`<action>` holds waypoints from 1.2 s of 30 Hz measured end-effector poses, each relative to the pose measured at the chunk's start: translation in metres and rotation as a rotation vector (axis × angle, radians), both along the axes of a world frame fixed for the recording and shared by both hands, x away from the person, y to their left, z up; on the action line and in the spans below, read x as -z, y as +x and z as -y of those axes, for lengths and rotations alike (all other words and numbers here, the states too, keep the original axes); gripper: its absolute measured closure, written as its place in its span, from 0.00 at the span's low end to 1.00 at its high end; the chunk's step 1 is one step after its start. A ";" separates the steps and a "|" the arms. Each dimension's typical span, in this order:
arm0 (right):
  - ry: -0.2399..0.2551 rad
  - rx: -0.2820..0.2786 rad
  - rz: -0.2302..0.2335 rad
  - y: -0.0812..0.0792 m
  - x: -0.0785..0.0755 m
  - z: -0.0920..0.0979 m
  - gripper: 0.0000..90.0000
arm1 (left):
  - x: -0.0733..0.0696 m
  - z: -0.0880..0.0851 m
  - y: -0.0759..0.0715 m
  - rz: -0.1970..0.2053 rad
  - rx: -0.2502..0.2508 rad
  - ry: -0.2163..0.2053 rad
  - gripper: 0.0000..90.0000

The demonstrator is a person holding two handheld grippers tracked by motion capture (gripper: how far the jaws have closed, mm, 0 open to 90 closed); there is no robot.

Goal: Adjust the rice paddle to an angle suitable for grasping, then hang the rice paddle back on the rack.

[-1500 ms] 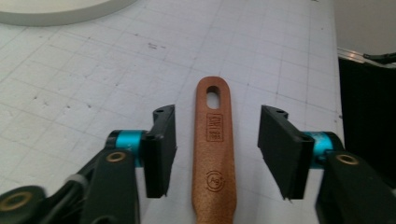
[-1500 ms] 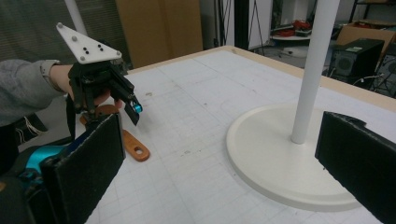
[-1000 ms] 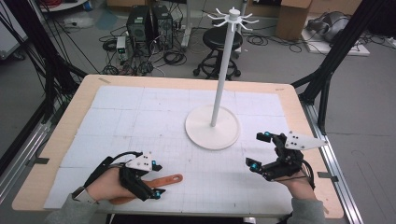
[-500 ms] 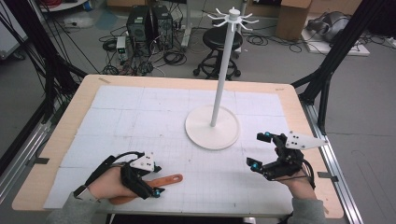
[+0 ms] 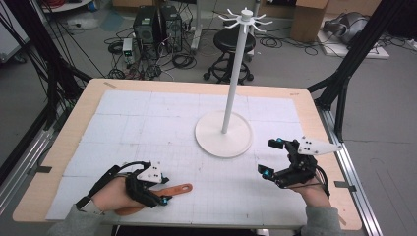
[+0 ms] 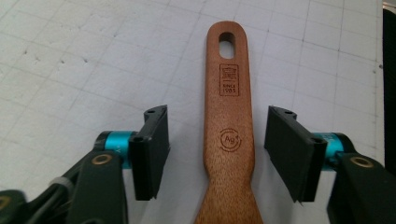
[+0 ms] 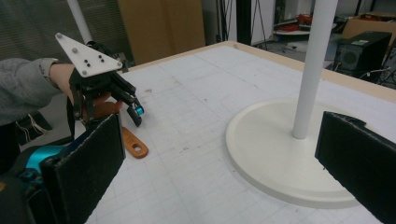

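My left gripper [image 6: 214,156] hangs low over the tabletop [image 5: 147,123] with its jaws set wide, one on each side of the wooden spatula handle [image 6: 229,121] and clear of it on both sides. The handle lies flat on the gridded mat, its end with the oval hanging hole pointing away from my gripper toward the white stand [image 5: 223,132]. From above, the spatula [image 5: 172,189] sits well to the left of the stand's round base and nearer to me, its broad end tucked under my left hand [image 5: 110,194].

My right gripper [image 5: 273,157] hovers just to the right of the stand's base, near its front edge, jaws spread wide and holding nothing. Looking along it, I see the base and the white pole [image 7: 310,65] between the two jaws, with my left gripper and the spatula's holed tip beyond them.
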State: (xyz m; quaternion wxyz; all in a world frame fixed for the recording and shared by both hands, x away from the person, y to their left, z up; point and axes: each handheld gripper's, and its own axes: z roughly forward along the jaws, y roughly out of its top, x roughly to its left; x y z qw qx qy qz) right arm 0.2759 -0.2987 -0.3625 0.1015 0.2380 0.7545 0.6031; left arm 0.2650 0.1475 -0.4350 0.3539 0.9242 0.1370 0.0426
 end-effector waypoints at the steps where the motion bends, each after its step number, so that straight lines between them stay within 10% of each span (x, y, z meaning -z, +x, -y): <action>1: 0.000 -0.002 0.004 0.002 0.000 -0.001 0.00 | -0.001 -0.001 -0.002 0.004 0.001 0.002 0.49; 14: -0.011 -0.020 -0.005 0.005 -0.001 -0.008 0.00 | -0.002 -0.006 -0.007 0.005 0.050 -0.001 0.72; 31: -0.009 -0.018 -0.004 0.004 -0.001 -0.006 0.00 | -0.005 -0.005 -0.006 0.007 0.043 0.009 0.72; 36: -0.007 -0.010 -0.001 0.006 -0.001 -0.004 0.00 | -0.013 -0.010 -0.005 0.010 0.018 -0.049 0.72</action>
